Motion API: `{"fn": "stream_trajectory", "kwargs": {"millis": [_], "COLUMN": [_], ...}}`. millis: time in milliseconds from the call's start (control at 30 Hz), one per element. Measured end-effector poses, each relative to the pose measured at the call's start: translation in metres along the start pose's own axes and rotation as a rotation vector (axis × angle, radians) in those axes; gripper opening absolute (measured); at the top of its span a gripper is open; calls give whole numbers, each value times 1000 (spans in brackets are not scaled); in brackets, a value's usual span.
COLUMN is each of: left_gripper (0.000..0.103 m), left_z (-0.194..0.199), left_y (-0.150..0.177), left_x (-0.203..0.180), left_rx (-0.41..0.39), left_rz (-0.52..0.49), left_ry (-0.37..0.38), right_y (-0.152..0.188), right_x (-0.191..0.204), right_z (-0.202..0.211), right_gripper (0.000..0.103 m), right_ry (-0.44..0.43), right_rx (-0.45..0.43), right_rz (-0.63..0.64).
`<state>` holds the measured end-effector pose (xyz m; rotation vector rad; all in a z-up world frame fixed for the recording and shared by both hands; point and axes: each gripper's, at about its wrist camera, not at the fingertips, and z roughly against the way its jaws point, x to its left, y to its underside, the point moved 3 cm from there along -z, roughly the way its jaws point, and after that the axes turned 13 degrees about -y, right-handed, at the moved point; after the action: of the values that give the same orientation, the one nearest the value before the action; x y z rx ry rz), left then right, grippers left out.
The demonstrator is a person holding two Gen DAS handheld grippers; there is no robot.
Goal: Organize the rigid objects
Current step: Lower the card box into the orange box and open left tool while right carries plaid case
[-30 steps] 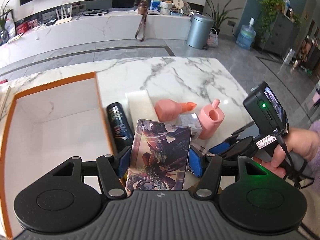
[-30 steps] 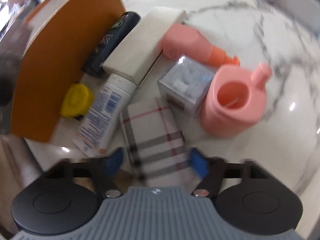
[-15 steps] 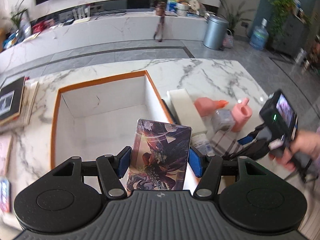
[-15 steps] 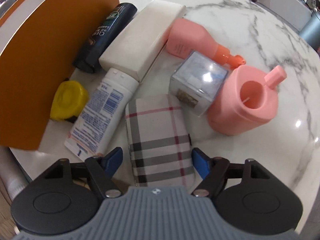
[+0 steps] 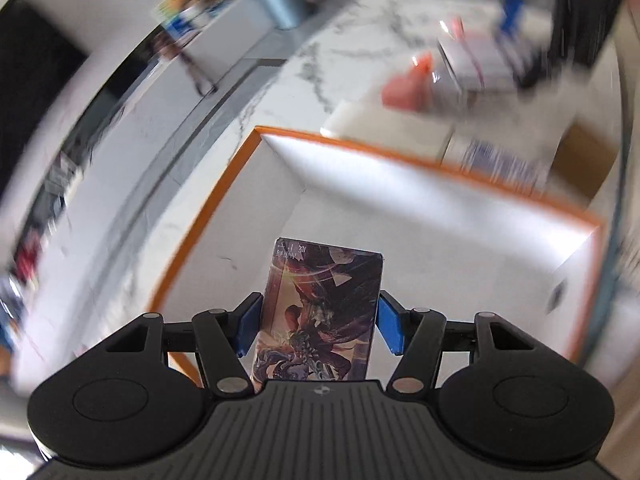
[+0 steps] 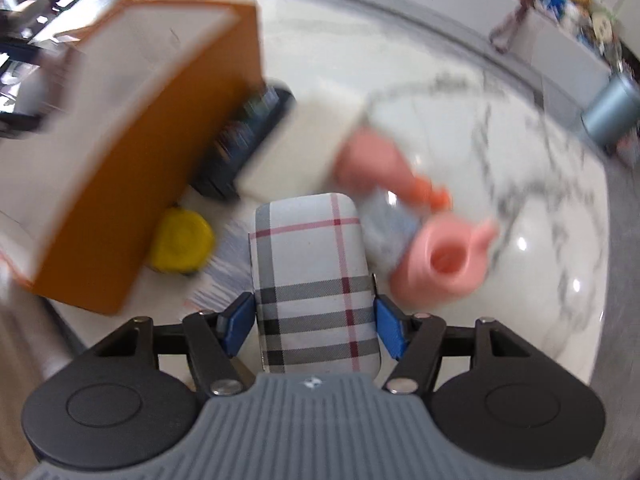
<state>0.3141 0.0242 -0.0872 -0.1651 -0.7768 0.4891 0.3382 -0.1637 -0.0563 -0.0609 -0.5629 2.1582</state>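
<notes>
**Both grippers carrying loads above the marble desk**

On the desk [image 6: 540, 208] lie a yellow tape measure [image 6: 182, 240], a dark can [image 6: 248, 140], a white box [image 6: 304, 140], a pink bottle [image 6: 376, 160] and a pink holder [image 6: 444, 264], crowded beside the orange box [image 5: 400, 216]. The left gripper [image 5: 318, 326] has its fingers [image 5: 249, 326] clamped on an illustrated card box [image 5: 320, 312] over the orange box's white interior. The right gripper [image 6: 316, 326] fingers [image 6: 387, 330] clamp a plaid case [image 6: 312, 280], lifted above the clutter.

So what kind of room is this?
Probably a home living room: a marble table, a long low white cabinet against the wall with a dark screen above, and a grey bin.
</notes>
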Motion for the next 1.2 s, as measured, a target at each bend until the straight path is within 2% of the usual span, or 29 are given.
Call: {"fn": "stream_trajectory", "kwargs": {"millis": [100,233,367,600,767,833,967,1033,1100,1200], "left_gripper": [69,69,69,69,66,72,72,82,82,82], "left_z": [-26,-58,-82,-110,-127,-132,-131,-132,-129,-117], "left_y": [1,6,11,19,22,20,19,19,21,22], "left_x": [-5,-7,-5,3,5,7,7,5,3,8], "left_rx": [15,48,49,31,39,47,47,55,48,17], "left_rz": [-143,-242,-269,-272,-297,-297,-285,-322,-332,-278], "left_ry": [-20,-5,8,33,4,-18,-67,-131,-155,-171], "right_y": [-30,-69,-104,-138,-138,-139,-135,-132,-129,-124], "right_x": [25,54,75,94,107,109,110,111,114,118], "right_z": [19,16,-10,-71,-84,-95,-105,-106,-108,-106], "right_gripper": [65,65,65,65,65,65,65,65,65,65], "right_ry": [-34,-86,-124,-153,-156,-147,-137,-135,-132,-135], "right_rx": [-59,-97,-91,-24,17,48,90,106,118,133], "right_rz": [90,192,288,353,400,414,428,433,446,447]}}
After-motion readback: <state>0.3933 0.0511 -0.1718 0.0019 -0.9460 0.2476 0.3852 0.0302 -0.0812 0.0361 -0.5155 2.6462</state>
